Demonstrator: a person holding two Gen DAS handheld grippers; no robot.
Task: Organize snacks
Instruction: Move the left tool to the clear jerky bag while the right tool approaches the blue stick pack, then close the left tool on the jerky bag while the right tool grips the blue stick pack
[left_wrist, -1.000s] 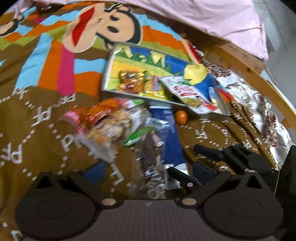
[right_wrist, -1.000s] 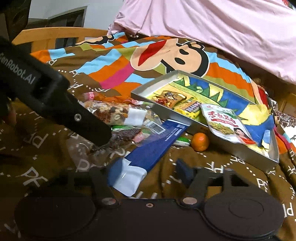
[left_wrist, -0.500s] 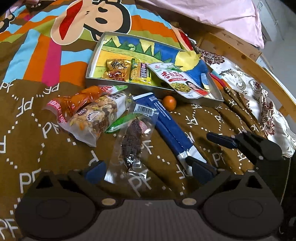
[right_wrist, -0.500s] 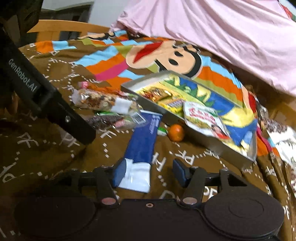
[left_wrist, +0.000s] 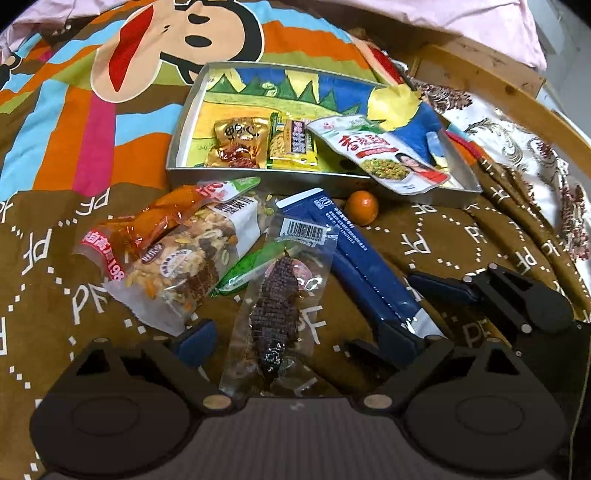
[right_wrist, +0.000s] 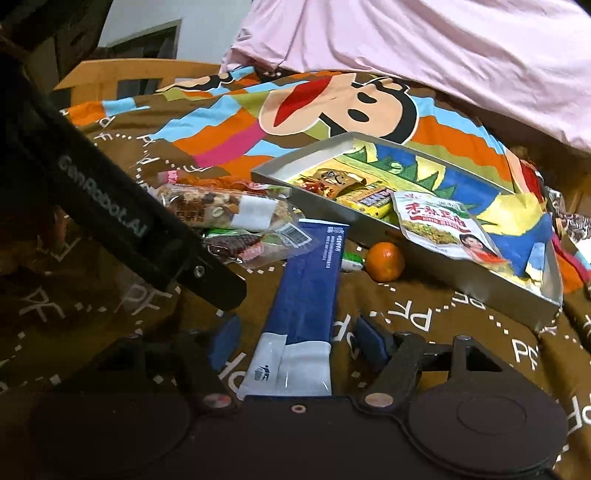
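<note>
Snacks lie scattered on a bed covered by a brown blanket (left_wrist: 424, 236) printed with a cartoon monkey face. A shallow grey tray (left_wrist: 177, 140) sits on the blanket toward the pink duvet (right_wrist: 424, 55) at the far edge of the bed. Inside the tray are a gold snack packet (left_wrist: 238, 142), a yellow packet (left_wrist: 293, 144) just beside it, and a white and green pouch (left_wrist: 384, 155) that overhangs the tray's near wall.

On the blanket in front of the tray, a small orange (left_wrist: 362, 207) rests close to that wall. A long blue packet (right_wrist: 310, 280) runs from near the orange toward the right gripper (right_wrist: 295, 343); its white end lies between that gripper's fingers (right_wrist: 373, 343), which stand wide apart with a gap on both sides of the packet. Left of the blue packet is a clear packet of dark dried meat (left_wrist: 275, 306), overlapping a thin green sachet (left_wrist: 243, 273). Further left, a bag of mixed nuts (left_wrist: 188, 258) lies partly over an orange-red packet (left_wrist: 147, 225).

The left gripper (left_wrist: 295, 338) hovers low over the meat packet, whose near end lies between its fingers (left_wrist: 195, 341); they are spread wide and do not pinch it. A wooden bed frame (left_wrist: 491, 74) shows at the right edge of the bed.
</note>
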